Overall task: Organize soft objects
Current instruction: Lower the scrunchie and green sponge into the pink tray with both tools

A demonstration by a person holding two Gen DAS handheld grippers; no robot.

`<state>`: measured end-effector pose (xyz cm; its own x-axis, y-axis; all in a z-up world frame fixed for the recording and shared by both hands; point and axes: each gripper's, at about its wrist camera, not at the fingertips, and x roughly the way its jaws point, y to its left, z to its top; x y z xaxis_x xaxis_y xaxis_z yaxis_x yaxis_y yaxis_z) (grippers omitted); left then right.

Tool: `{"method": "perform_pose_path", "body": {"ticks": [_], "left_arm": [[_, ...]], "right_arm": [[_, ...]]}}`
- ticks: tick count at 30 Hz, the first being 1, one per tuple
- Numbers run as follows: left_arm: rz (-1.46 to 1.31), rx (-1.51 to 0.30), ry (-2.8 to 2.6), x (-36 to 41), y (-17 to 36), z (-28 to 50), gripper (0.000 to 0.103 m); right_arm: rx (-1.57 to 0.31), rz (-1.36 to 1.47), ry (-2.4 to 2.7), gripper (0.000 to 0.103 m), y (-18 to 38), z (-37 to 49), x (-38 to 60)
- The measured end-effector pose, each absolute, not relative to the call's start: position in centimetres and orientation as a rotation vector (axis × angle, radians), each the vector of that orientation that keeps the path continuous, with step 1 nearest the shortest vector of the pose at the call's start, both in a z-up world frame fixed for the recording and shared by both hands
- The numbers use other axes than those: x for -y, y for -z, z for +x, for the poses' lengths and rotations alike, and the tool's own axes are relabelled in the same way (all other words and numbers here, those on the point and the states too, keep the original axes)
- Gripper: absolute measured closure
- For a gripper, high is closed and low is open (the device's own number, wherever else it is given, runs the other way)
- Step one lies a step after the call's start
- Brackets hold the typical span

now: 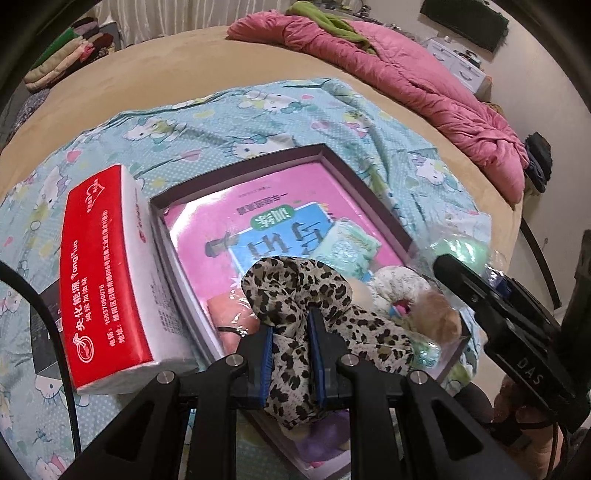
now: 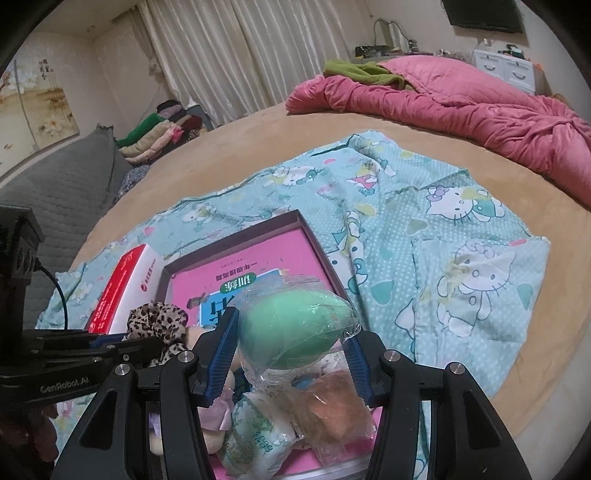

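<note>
This is a bedroom in a home. A large bed (image 2: pixel 258 155) with a tan cover fills most of the view, and a crumpled pink quilt (image 2: pixel 461 107) lies at its far right side with a green cloth (image 2: pixel 365 74) on top. A light blue cartoon-cat sheet (image 2: pixel 424 229) is spread on the near part of the bed. Behind the bed hang long pale curtains (image 2: pixel 229 51). At the far left, folded clothes (image 2: pixel 159 133) are piled beside a grey quilted cushion (image 2: pixel 66 184), and a painted picture (image 2: pixel 40 107) hangs on the left wall. A dark screen (image 2: pixel 484 13) is mounted on the far right wall, above a white drawer cabinet (image 2: pixel 506 70).
</note>
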<state>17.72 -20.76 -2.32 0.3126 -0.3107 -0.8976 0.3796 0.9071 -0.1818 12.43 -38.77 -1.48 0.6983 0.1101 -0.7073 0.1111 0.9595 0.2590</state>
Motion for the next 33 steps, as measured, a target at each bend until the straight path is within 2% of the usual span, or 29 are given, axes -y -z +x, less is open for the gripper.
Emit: {"method": "perform_pose_path", "body": {"ticks": [33], "left_arm": [[0.106, -1.200, 0.405, 20.8, 4.5, 19.1, 0.085]], "right_arm": [[-0.894, 0.211, -0.002, 0.046, 4.9, 14.5, 36.8]]}}
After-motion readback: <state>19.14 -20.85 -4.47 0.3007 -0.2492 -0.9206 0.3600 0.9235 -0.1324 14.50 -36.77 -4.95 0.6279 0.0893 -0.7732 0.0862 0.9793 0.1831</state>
